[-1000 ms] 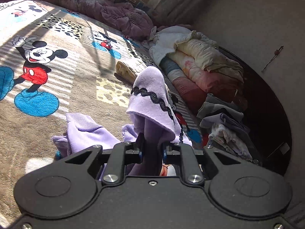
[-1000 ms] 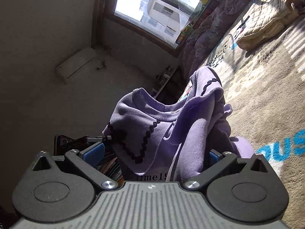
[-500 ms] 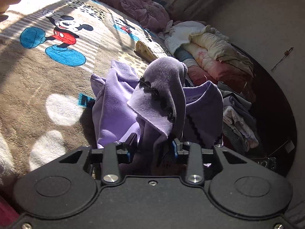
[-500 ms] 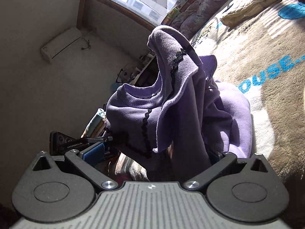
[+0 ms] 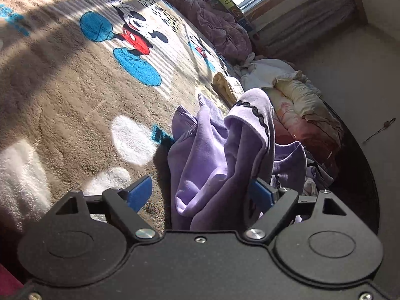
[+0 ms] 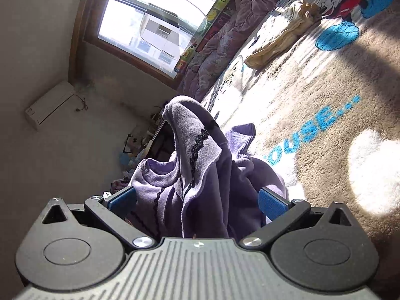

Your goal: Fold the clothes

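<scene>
The lilac sweatshirt (image 5: 212,155) sits bunched in a heap on the Mickey Mouse blanket (image 5: 75,87), near the blanket's edge that borders the pile of folded bedding (image 5: 300,105). One flap with black zigzag trim (image 5: 255,110) stands up above the rest. The left gripper (image 5: 200,195) is spread wide, its blue pads on either side of the cloth, pinching nothing. The right gripper (image 6: 197,200) is likewise spread, with the sweatshirt (image 6: 200,175) draped loosely between its fingers and the ribbed collar (image 6: 155,172) showing toward its left pad.

The garment looks light, soft and thick like fleece, so it will likely sag and crumple wherever it is unsupported, and a single-point hold would probably let it hang in a twist. The fuzzy blanket may drag at it during sliding. Good holds would seem to be the firmer ribbed parts, the collar or a cuff or hem, or the two shoulder seams taken one per gripper so that the body can be spread flat. A cream garment (image 6: 280,42) lies well apart toward the purple quilt (image 6: 225,32).
</scene>
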